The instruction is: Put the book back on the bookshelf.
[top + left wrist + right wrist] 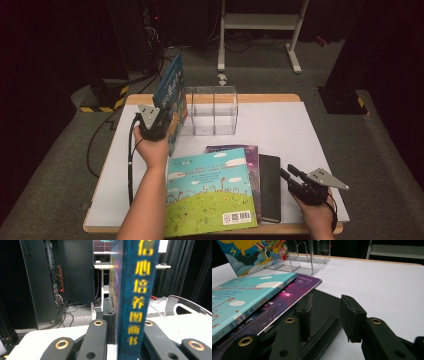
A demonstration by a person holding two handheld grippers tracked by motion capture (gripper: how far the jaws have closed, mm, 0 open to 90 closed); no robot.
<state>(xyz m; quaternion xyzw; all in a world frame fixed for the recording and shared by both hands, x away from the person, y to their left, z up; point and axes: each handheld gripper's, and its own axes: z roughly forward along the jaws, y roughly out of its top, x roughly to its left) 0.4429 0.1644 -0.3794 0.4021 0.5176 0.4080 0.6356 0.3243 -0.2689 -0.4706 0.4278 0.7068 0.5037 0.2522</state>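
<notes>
At the bottom of the high view, a green and blue picture book (210, 192) is lying flat on the white worktop (300, 130). It is sitting on top of a purple book (250, 160), and a black book (270, 187) is lying just to the right of them.

At the lower right, the right gripper (289, 173) is resting by the black book. In the right gripper view its black jaws are standing a little apart, with the corner of the black book (324, 305) under and between them. I cannot tell if the jaws are touching it.

Farther up, at the middle left, the left gripper (159, 124) is clamping a blue book (172, 90). The book is standing up on its edge, tilted a little. In the left gripper view the blue book's (137, 297) spine with yellow letters is squeezed between the two jaws.

Just to the right of the blue book, a clear plastic book stand (212, 110) is sitting near the far edge of the worktop.
</notes>
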